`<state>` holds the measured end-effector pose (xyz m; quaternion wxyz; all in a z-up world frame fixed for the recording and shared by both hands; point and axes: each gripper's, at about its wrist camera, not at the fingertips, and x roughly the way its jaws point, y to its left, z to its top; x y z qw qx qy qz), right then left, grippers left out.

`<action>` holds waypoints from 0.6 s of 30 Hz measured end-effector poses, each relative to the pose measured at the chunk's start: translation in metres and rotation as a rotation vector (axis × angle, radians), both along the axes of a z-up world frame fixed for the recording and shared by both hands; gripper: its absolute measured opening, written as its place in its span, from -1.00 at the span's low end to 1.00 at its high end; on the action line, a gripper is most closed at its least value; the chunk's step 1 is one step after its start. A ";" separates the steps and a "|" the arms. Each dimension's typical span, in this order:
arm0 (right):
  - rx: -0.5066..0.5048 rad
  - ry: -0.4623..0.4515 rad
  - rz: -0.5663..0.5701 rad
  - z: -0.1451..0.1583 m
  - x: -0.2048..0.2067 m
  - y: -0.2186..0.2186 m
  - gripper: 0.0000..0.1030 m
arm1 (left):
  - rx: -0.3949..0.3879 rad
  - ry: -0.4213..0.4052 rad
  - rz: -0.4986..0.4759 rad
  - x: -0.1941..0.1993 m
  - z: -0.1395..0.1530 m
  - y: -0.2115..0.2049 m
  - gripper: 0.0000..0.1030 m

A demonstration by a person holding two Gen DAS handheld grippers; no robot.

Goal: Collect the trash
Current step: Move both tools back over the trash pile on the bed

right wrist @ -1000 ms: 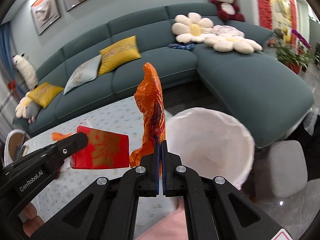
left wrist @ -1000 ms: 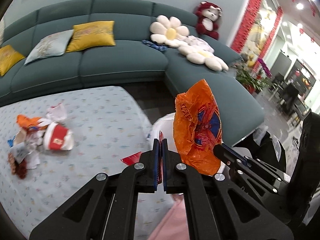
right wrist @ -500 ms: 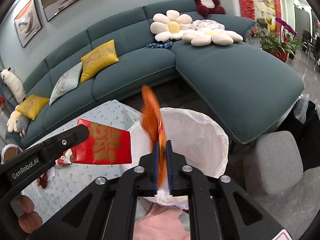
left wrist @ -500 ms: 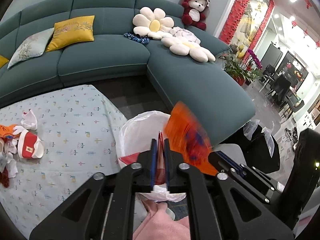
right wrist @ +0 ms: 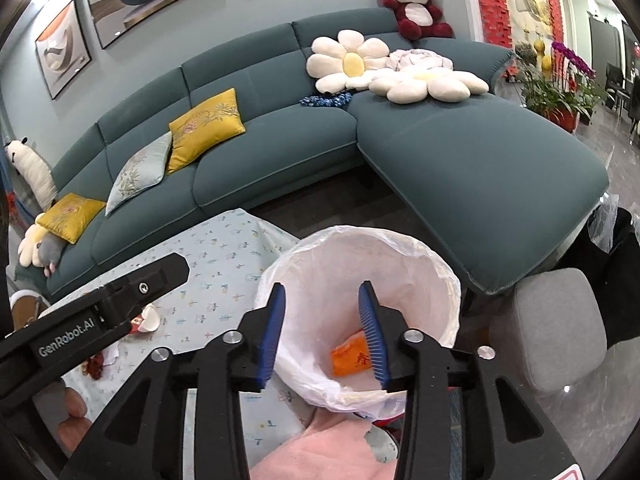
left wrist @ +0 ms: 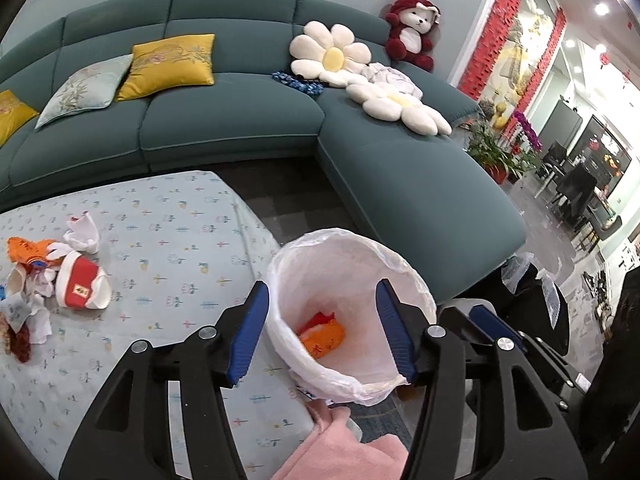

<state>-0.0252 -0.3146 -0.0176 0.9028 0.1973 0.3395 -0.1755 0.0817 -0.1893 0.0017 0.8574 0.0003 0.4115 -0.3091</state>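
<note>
Left wrist: left gripper (left wrist: 322, 334) and right gripper (right wrist: 322, 330) spread, empty, over bin (left wrist: 416, 276); orange wrapper (left wrist: 323, 338), possibly crumpled, inside.

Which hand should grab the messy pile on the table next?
Probably left: both grippers, left gripper and right gripper, hang open over the bin, but the trash pile lies on the left side.

A second earlier both grippers were clamped shut, the left gripper (left wrist: 322, 330) on a red envelope and the right gripper (right wrist: 322, 332) on an orange wrapper (right wrist: 352, 356). Both carried their loads from above the table edge to over the white-lined bin (left wrist: 416, 280), then their jaws spread wide and empty. The orange wrapper and the red envelope (left wrist: 318, 317) dropped and lay together at the bottom of the bin
</note>
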 end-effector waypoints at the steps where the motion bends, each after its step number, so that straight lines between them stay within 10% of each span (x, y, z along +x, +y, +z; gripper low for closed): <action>1: -0.001 -0.003 0.005 0.002 0.000 0.003 -0.18 | 0.000 -0.001 0.007 0.000 0.000 0.004 0.04; 18: -0.058 -0.007 0.159 0.025 0.035 0.099 0.03 | -0.001 0.027 0.211 0.023 -0.003 0.122 0.22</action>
